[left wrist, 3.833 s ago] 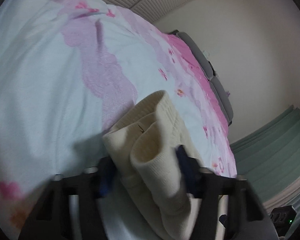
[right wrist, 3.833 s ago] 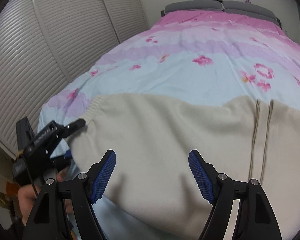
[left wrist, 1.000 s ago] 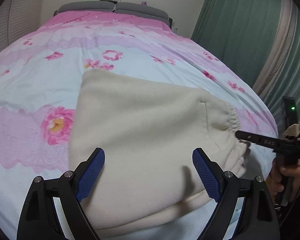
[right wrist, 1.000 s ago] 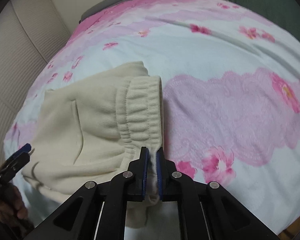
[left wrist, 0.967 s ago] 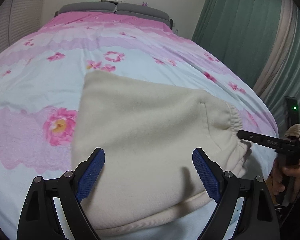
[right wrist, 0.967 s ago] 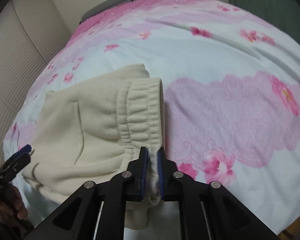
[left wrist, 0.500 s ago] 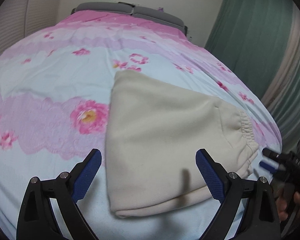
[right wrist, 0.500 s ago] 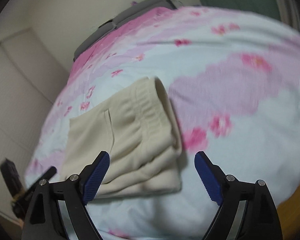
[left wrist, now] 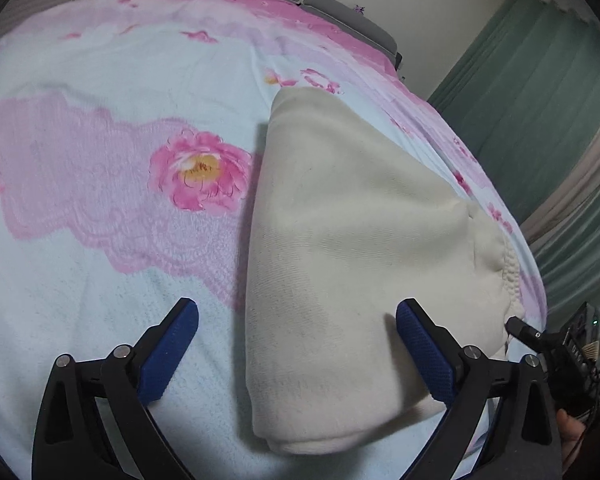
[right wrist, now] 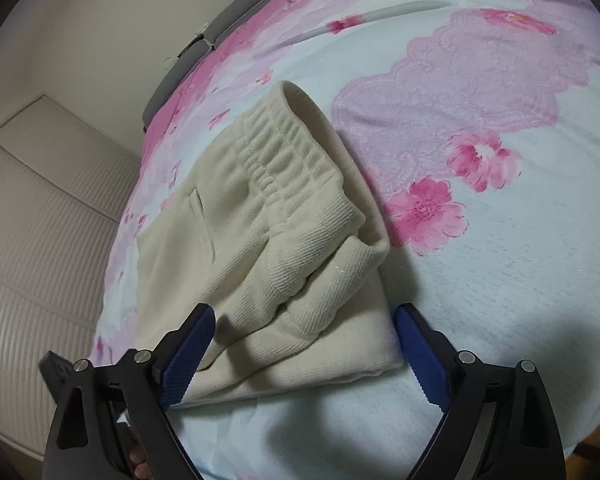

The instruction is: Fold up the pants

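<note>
The cream pants (left wrist: 352, 248) lie folded into a compact stack on the bed. In the right wrist view the pants (right wrist: 284, 240) show their ribbed waistband and cuffs on top, at the near end. My left gripper (left wrist: 298, 344) is open and empty, hovering over the fold's near left edge. My right gripper (right wrist: 300, 348) is open and empty, just above the near end of the stack. The right gripper's tip (left wrist: 518, 326) shows at the right edge of the left wrist view.
The bedspread (left wrist: 100, 140) is light blue with pink flowers and lilac lace bands. A grey headboard (left wrist: 340, 8) stands at the far end. Green curtains (left wrist: 560, 92) hang on the right; a white slatted wardrobe (right wrist: 32, 220) stands on the left.
My right gripper let go of the waistband, opened and drew back. My left gripper stayed open and shifted left, so the pants now sit further right in its view.
</note>
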Motion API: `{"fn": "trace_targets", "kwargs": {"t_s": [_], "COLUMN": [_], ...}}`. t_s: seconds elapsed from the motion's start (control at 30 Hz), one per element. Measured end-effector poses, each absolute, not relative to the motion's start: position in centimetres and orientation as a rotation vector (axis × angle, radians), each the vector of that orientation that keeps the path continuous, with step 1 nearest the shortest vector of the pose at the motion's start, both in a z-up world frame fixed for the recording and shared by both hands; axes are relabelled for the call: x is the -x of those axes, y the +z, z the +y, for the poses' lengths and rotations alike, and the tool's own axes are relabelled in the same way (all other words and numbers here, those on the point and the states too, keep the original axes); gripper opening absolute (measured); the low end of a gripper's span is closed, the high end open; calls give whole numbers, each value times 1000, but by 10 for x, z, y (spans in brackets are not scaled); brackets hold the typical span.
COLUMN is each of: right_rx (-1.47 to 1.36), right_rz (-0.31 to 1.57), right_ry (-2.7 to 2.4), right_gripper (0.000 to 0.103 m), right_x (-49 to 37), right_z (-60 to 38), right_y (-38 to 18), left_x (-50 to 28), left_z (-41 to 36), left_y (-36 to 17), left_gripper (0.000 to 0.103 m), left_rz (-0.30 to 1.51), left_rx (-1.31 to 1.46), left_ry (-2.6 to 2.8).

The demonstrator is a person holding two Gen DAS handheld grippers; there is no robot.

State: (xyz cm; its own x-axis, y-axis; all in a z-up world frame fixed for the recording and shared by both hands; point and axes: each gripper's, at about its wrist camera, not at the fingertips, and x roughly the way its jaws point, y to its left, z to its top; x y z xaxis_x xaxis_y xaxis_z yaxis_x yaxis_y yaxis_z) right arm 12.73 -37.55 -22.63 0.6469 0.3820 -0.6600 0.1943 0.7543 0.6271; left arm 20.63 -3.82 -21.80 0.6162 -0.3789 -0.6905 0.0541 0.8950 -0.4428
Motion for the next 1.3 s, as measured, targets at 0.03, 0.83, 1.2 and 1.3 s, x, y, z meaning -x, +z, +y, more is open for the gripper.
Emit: {"fn": "trace_targets", "kwargs": {"t_s": [0.03,0.83,1.2,1.3], "right_rx": [-729,-711,-750,-730], "right_rz": [887,968,872,823], "right_ry": [125,224,327,344], "right_gripper": [95,91,32,31], "right_x": [-131,-170,-155,-148], "right_z": [-373,-356,-351,-344], "right_y": [-228,-238,-199,-177], "left_x": [-207,-204,-198,-197], "left_z": [-39,-76,-58,-45], "left_y": [-218,-220,-179,-158], "left_gripper": [102,58,33,32], "left_rz": [876,861,772,741], "left_rx": [406,426,428,450], "left_ry": [-260,-285,-362,-370]}}
